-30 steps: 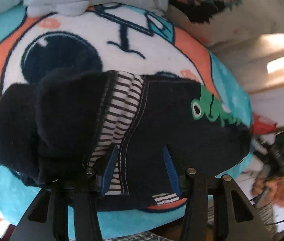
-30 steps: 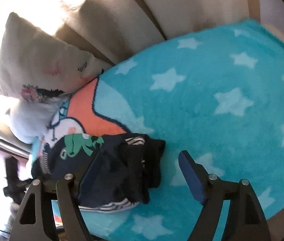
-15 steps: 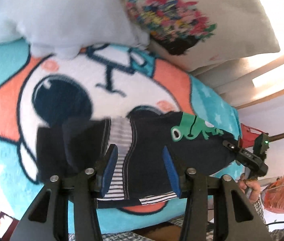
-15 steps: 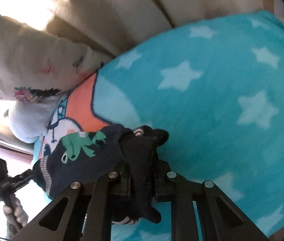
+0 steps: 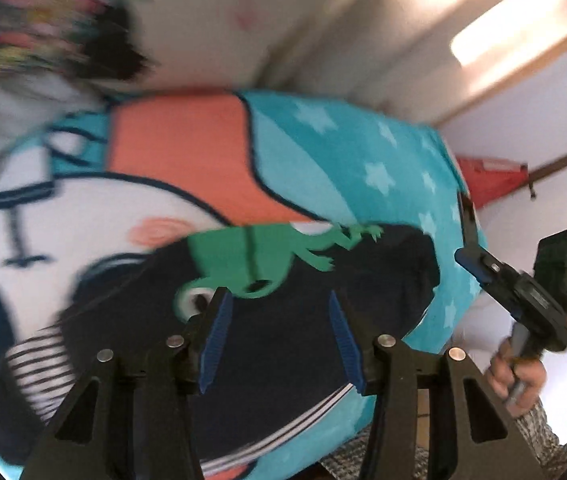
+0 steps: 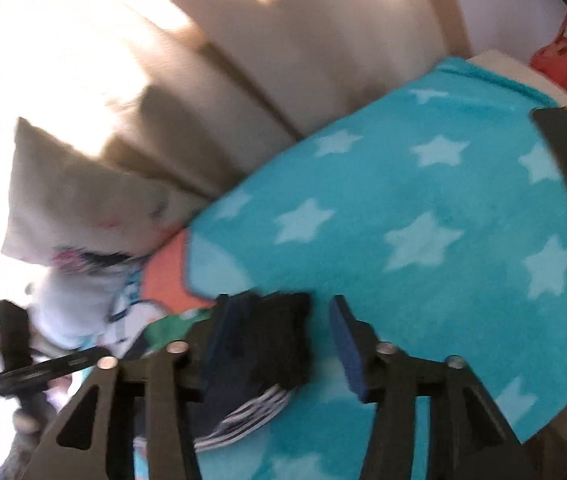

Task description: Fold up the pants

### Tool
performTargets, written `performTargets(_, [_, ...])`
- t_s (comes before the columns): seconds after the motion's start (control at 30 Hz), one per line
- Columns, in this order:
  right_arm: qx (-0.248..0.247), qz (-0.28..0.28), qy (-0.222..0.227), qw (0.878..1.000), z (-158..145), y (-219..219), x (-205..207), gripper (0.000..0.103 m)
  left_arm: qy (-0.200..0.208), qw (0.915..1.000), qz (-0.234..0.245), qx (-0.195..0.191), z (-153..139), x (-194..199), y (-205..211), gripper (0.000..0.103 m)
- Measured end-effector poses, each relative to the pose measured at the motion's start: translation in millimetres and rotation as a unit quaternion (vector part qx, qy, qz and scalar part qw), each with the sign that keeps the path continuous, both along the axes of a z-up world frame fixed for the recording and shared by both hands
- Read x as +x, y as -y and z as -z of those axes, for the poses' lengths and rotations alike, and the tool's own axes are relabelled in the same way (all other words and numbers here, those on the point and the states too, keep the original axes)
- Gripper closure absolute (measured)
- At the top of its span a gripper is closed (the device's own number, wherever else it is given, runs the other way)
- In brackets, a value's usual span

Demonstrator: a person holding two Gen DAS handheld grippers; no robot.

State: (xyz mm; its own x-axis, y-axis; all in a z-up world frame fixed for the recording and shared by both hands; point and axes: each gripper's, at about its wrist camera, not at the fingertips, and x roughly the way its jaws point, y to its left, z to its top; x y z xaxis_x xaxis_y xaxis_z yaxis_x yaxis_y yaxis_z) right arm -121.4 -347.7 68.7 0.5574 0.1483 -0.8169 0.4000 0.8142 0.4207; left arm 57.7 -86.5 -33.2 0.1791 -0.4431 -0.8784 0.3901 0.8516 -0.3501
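Currently no legible writing; pants (image 5: 283, 332) show only a green frog print (image 5: 259, 256). Left gripper (image 5: 279, 340) and right gripper (image 6: 279, 344) both spread above blanket (image 6: 423, 208).

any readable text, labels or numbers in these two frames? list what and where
None readable.
Pants: green lizard print, a picture, no lettering.
Blanket: stars and a cartoon face, no words.
Floral pillow: print too blurred to tell.
Right gripper body: no marking legible.
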Motion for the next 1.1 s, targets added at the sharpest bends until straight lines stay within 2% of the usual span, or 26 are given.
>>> performTargets(0.03, [0.013, -0.018, -0.006, 1.0, 7.8, -9.4, 2.1, 0.056, -0.01, 0.9999, 0.005, 0.007, 10.0, 2.2, 8.1, 0.054])
performTargets(0.1, [0.007, -0.031, -0.033, 0.999, 28.7, -19.6, 7.7, 0.056, -0.029, 0.9992, 0.015, 0.024, 31.0, 6.2, 20.5, 0.054])
performTargets(0.17, [0.001, -0.029, -0.063, 0.998, 51.3, -17.1, 9.9, 0.056, -0.044, 0.9981, 0.018, 0.04, 47.2, 11.2, 26.4, 0.054])
performTargets(0.2, [-0.007, -0.019, -0.082, 0.996, 62.6, -12.9, 10.9, 0.056, -0.042, 0.9984, 0.017, 0.034, 47.9, 13.5, 26.7, 0.054])
performTargets(0.33, [0.001, -0.001, -0.053, 0.999, 47.6, -3.4, 6.1, 0.056, -0.055, 0.9975, 0.017, 0.039, 37.0, 20.9, 30.4, 0.052])
performTargets(0.4, [-0.013, 0.0, -0.043, 0.999, 35.1, -1.7, -2.2, 0.048, -0.048, 0.9979, 0.029, 0.033, 27.0, 19.9, 33.8, 0.052])
performTargets(0.47, [-0.028, 0.006, -0.045, 0.999, 30.0, 1.2, -11.1, 0.044, -0.033, 0.9983, 0.041, 0.026, 13.2, 16.7, 40.8, 0.052])
performTargets(0.57, [-0.014, 0.02, -0.049, 0.998, 30.7, 11.3, -26.3, 0.044, -0.012, 0.9976, 0.065, 0.019, -2.4, 13.2, 61.1, 0.051])
performTargets(0.67, [0.005, 0.012, -0.051, 0.999, 40.7, 8.7, -30.1, 0.043, -0.019, 0.9966, 0.08, 0.006, -5.5, 19.5, 86.4, 0.049])
performTargets(0.8, [0.018, -0.007, -0.044, 0.999, 47.8, 0.7, -27.5, 0.043, -0.048, 0.9914, 0.121, -0.017, 3.4, 33.8, 137.2, 0.047])
performTargets(0.87, [0.01, -0.019, -0.045, 0.999, 52.9, -6.3, -21.3, 0.043, -0.061, 0.9875, 0.145, -0.011, 13.3, 40.0, 164.4, 0.047])
performTargets(0.97, [0.0, -0.023, -0.045, 0.999, 60.6, -12.7, -15.8, 0.043, -0.102, 0.9801, 0.17, -0.001, 37.2, 48.2, 195.5, 0.047])
performTargets(1.1, [-0.009, -0.015, -0.037, 0.999, 62.9, -15.0, -14.3, 0.042, -0.11, 0.9742, 0.195, 0.031, 58.4, 49.4, 218.9, 0.046])
